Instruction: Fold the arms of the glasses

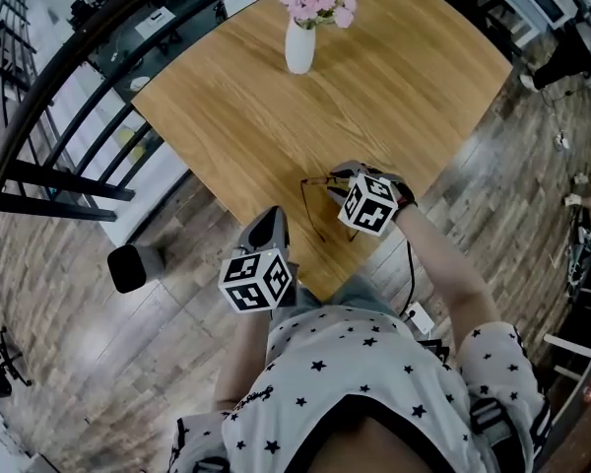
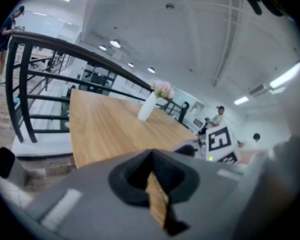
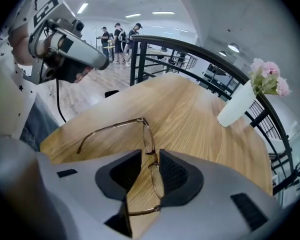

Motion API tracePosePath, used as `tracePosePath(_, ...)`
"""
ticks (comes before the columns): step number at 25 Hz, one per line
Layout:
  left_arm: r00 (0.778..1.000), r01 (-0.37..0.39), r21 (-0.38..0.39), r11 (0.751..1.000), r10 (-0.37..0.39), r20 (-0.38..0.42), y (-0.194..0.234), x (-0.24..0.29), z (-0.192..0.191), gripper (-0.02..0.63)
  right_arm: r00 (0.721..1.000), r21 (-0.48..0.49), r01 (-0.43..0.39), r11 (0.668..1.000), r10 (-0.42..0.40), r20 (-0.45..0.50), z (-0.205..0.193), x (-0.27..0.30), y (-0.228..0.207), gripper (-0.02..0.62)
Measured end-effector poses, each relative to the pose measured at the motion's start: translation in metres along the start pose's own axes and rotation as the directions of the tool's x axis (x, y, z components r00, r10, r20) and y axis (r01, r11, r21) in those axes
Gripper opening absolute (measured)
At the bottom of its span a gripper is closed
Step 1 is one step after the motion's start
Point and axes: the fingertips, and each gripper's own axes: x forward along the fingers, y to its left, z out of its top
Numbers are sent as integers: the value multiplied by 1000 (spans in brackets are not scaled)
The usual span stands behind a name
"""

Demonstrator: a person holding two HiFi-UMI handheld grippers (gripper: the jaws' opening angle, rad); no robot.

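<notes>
The table [image 1: 276, 97] is a wooden top seen corner-on from the head view, with a white vase [image 1: 299, 45] of pink flowers standing at its 12 o'clock end, well apart from the work area. The work area is the near corner of the table, at 5 o'clock, just in front of the person. The right claw [image 3: 150, 154] points steeply down over this corner. Its jaws stand apart and straddle the front of the glasses [image 3: 146, 136] near the bridge, and the pads do not appear to press on the frame. The left claw [image 2: 150, 156] hangs at about 7 o'clock from the glasses, near the table's edge and clear of them. Its jaws are drawn together with nothing between them. The glasses lie on the table. One arm runs out from the upper hinge toward 9 o'clock in the right gripper view, and the second arm runs the same way from the lower hinge, partly hidden by the claw body. Status, as judged: both arms are unfolded, so no fold is complete. Remaining steps: steady the frame, swing one arm in against the lenses, then swing in the other.
</notes>
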Motion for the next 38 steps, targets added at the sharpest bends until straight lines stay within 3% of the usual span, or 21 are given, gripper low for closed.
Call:
tracePosePath(7, 1000, 7, -30, 1000, -8, -27, 5, 2, -11, 6, 997, -94, -12, 996, 4, -77, -2, 12, -6, 77)
tracePosePath(11, 999, 14, -31, 999, -15, -32, 1, 4, -13, 6, 989, -200, -69, 977, 42, -139, -3, 16, -7, 61)
tracePosePath(14, 1000, 8, -42, 999, -9, -24, -1, 3, -13, 8, 983, -220, -119, 968, 85, -162, -2, 16, -5, 48)
tracePosePath(25, 1000, -16, -41, 999, 17, 10, -10, 2, -6, 6, 989, -194, -108, 975, 86, -118, -1, 3, -4, 34)
tracePosePath(38, 999, -40, -12, 999, 40, 21, -13, -2, -11, 8, 999, -84, 40, 996, -40, 2, 17, -33, -14, 32)
